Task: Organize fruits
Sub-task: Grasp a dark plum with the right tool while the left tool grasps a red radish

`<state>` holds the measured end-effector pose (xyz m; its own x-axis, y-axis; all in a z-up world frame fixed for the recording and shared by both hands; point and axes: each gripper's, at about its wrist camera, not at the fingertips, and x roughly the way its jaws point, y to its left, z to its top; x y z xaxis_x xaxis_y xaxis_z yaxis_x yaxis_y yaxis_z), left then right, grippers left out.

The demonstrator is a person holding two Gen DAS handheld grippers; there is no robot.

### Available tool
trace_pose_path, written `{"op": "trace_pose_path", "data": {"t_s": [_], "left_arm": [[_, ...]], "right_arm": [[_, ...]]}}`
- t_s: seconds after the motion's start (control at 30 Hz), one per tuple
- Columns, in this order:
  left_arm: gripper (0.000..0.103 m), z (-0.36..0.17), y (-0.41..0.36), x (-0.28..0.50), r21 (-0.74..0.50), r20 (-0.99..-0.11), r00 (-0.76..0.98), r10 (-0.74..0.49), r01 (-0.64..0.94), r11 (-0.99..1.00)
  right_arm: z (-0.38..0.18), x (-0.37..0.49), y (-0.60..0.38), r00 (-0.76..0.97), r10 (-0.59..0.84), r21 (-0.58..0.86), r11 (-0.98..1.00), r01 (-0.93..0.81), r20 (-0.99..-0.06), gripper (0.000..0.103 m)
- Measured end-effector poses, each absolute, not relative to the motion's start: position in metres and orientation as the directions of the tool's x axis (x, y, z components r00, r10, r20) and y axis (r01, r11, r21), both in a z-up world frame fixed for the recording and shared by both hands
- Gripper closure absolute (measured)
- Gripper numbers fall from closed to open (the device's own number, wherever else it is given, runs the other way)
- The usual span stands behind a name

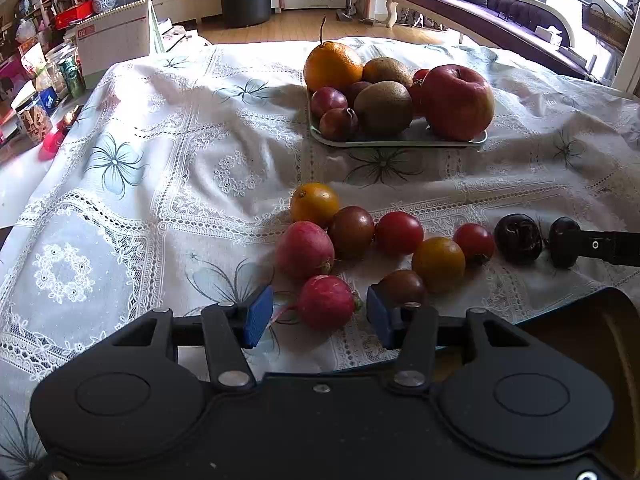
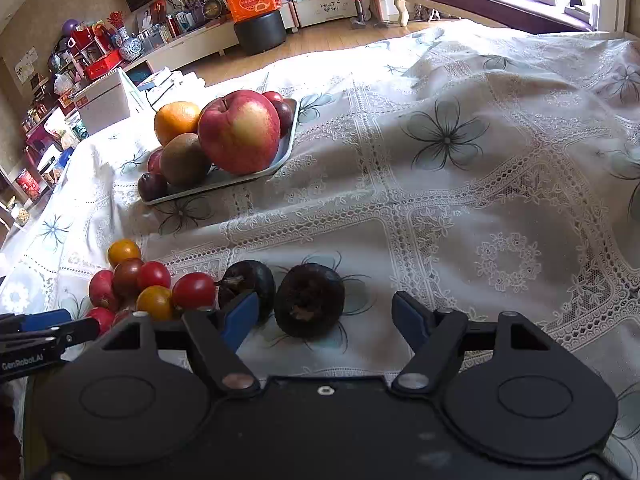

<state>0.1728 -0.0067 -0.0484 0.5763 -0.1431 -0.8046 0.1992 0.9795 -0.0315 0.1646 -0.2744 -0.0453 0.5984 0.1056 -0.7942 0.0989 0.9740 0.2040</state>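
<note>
A white lace tablecloth [image 1: 168,168] printed with grey-blue flowers covers the worktop. The pale green tray [image 1: 400,142] carries a red apple [image 1: 456,102] blushed yellow, an orange [image 1: 332,66], brown kiwis [image 1: 383,107] and purple plums [image 1: 329,101]. Nearer lie red [image 1: 399,233], amber [image 1: 438,265] and brownish cherry tomatoes [image 1: 351,232], pink-red radishes [image 1: 327,302] and two near-black fruits [image 2: 309,300]. Both black grippers carry blue pads [image 1: 259,316].

A white lace-patterned tablecloth [image 1: 168,168] with printed grey flowers covered the desk, matt and creased. The pale tray [image 1: 404,142] looked like smooth plastic. The apple [image 1: 456,102] and cherry tomatoes [image 1: 399,233] were glossy; the kiwis [image 1: 383,107] were dull and fuzzy. Each hand-held gripper [image 1: 320,314] was matt black plastic with blue pads [image 1: 259,316] and shiny metal rivets [image 1: 234,379]. The floor [image 1: 304,24] looked like polished wood.
</note>
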Motion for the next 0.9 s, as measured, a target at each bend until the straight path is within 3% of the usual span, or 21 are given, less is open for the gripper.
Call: {"op": "trace_pose_path", "data": {"t_s": [0.33,0.5,0.63,0.9], "left_arm": [[0.046,-0.068,-0.008,0.184,-0.043,-0.818,0.554,-0.154,0.209,0.977],[0.057,-0.075,0.004,0.179,-0.124,-0.775,0.579,-0.254,0.255,0.959],[0.058,-0.073,0.010,0.178,-0.164,-0.764,0.582,-0.277,0.240,0.957],[0.058,-0.076,-0.001,0.175,-0.096,-0.758,0.605,-0.242,0.263,0.960]], "right_arm": [[-0.047,0.166,-0.275,0.594,0.100,0.203,0.973,0.109,-0.798,0.026],[-0.047,0.164,-0.276,0.599,0.101,0.209,0.971,0.114,-0.794,0.026],[-0.048,0.165,-0.276,0.599,0.103,0.214,0.970,0.118,-0.794,0.026],[-0.050,0.172,-0.271,0.574,0.079,0.178,0.977,0.119,-0.815,0.030]]}}
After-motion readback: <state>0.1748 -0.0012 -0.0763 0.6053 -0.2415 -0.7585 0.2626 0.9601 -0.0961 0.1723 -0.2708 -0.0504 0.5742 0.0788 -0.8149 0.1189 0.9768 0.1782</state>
